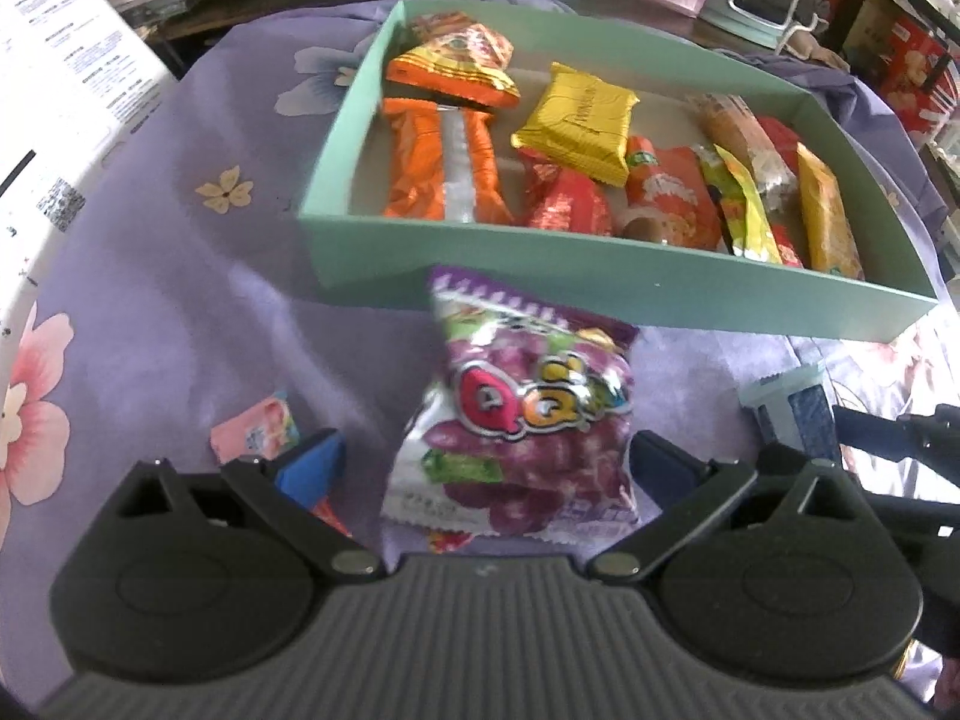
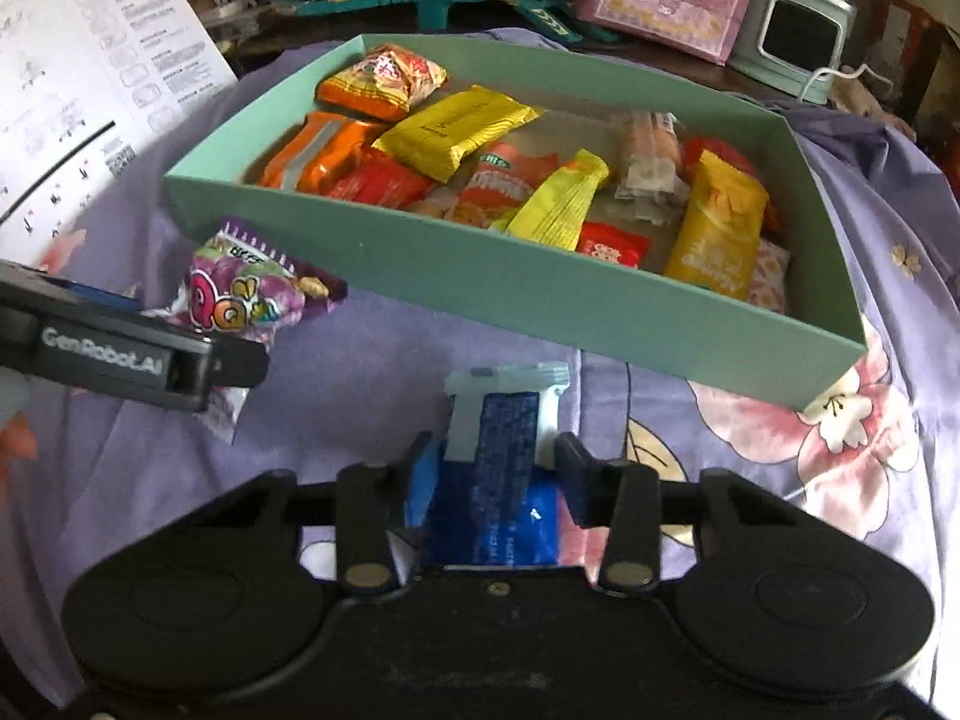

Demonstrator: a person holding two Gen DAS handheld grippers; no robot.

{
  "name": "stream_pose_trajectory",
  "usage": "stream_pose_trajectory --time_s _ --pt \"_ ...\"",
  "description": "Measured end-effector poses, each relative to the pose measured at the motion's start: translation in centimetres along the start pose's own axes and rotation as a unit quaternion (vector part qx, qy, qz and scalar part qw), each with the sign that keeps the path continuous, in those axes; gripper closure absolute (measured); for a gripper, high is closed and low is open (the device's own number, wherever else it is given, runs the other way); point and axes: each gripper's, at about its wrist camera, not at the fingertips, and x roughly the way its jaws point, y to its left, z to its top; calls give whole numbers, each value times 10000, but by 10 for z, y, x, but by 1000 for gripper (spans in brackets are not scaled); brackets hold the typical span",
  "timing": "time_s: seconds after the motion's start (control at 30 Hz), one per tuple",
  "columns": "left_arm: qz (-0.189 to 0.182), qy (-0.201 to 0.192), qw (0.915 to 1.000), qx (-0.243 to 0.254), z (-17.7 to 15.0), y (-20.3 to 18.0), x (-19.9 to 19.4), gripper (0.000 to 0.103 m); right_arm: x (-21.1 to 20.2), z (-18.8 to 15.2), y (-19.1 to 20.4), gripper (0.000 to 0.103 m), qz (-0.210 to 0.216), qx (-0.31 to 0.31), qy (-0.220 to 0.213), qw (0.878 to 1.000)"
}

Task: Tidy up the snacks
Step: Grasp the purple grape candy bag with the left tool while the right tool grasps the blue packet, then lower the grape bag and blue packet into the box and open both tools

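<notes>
My left gripper (image 1: 486, 468) has its jaws spread around the grape bag (image 1: 522, 414), whose long axis runs straight ahead toward the box (image 1: 600, 294). My right gripper (image 2: 493, 468) has its jaws pinching the blue packet (image 2: 501, 480), also pointing at the box, which lies just beyond both sets of jaws.

Both views are lit by soft, rather dim daylight, and a bluish cast is seen over the colours. Small glare is noticed on the foil of the yellow packet (image 1: 575, 120) and the orange wrapper (image 1: 441, 165). A weak shadow is thrown under the green box (image 2: 540, 288). Straight lines are strongly bent near the edges, the corners are darkened, and the background clutter is rendered blurred.
</notes>
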Motion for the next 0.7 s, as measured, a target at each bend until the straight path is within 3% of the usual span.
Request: stream_pose_trajectory --time_s 0.13,0.2,0.23,0.43,0.7 --pt "-66 -51 9998 180 1 -15 -1 2 -7 -6 -25 63 10 527 -9 9986" --pt "-26 -79 9993 362 1 -25 0 11 -9 -8 -39 63 86 855 1 9963" --pt "21 -83 9989 452 2 -30 1 20 -10 -9 -46 63 152 1047 14 9944" --pt "168 -90 9969 769 -1 -47 1 30 -19 -15 -65 63 327 1455 -42 9888" --pt "-165 -209 9984 507 -5 -34 -28 30 -39 -11 -70 63 478 1592 -299 9856"
